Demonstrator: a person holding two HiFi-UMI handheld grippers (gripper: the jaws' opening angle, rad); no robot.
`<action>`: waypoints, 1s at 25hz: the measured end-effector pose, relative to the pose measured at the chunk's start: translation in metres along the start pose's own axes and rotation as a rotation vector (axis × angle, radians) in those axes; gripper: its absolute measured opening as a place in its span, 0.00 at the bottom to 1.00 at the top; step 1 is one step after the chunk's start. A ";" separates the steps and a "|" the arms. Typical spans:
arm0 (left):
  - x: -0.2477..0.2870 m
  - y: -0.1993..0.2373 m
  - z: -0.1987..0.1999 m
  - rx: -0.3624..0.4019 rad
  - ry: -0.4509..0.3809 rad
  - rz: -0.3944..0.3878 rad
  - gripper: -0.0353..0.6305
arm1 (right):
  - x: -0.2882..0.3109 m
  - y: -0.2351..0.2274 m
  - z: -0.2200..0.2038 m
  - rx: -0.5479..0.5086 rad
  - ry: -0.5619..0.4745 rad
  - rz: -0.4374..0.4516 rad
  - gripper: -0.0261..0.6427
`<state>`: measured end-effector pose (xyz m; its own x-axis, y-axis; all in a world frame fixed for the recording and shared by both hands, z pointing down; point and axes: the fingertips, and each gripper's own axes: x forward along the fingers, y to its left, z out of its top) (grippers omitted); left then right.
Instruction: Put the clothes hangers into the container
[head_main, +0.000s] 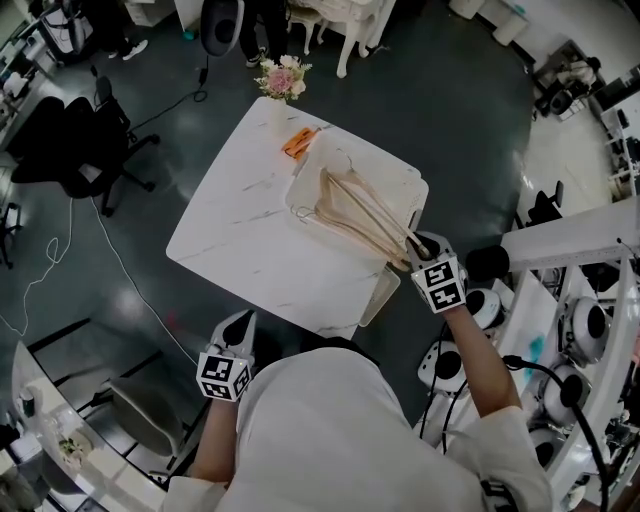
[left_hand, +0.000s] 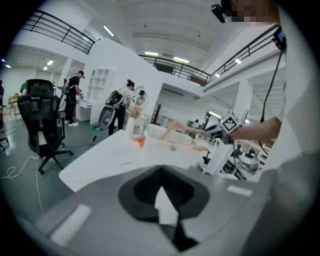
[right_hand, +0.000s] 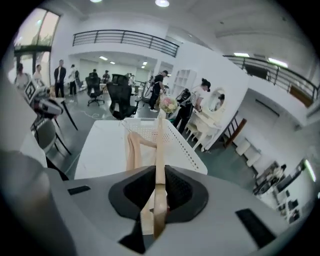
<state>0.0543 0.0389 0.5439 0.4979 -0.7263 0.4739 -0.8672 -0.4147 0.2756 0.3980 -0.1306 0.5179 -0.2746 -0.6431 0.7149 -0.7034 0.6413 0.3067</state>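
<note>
Gripping wooden hangers (head_main: 360, 215) by one end, right gripper (head_main: 415, 246) holds them slanted into container (head_main: 412, 184) — a thin pinch, so they could pivot & snag on the rim. Left gripper (head_main: 239, 324) is closed, empty.

This is looking like a big open robotics lab hall. A mezzanine railing (right_hand: 125, 37) is running along high white walls, and black office chairs (head_main: 95, 150) are standing on the dark floor. Cables (head_main: 60, 250) are trailing left of the marble bench (head_main: 240, 230), and white machines (head_main: 585, 330) are crowding the right.
</note>
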 end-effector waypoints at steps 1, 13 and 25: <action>-0.001 0.000 -0.001 0.000 0.002 0.000 0.06 | 0.000 0.005 0.001 -0.070 -0.006 -0.020 0.11; -0.001 0.002 -0.004 0.001 0.022 -0.010 0.06 | 0.009 0.046 -0.004 -0.406 -0.026 -0.001 0.11; -0.002 0.000 -0.007 -0.003 0.027 -0.018 0.05 | 0.010 0.065 -0.019 -0.366 0.006 0.123 0.23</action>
<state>0.0533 0.0440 0.5493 0.5130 -0.7039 0.4912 -0.8583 -0.4258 0.2863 0.3624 -0.0876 0.5572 -0.3377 -0.5506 0.7634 -0.3850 0.8209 0.4218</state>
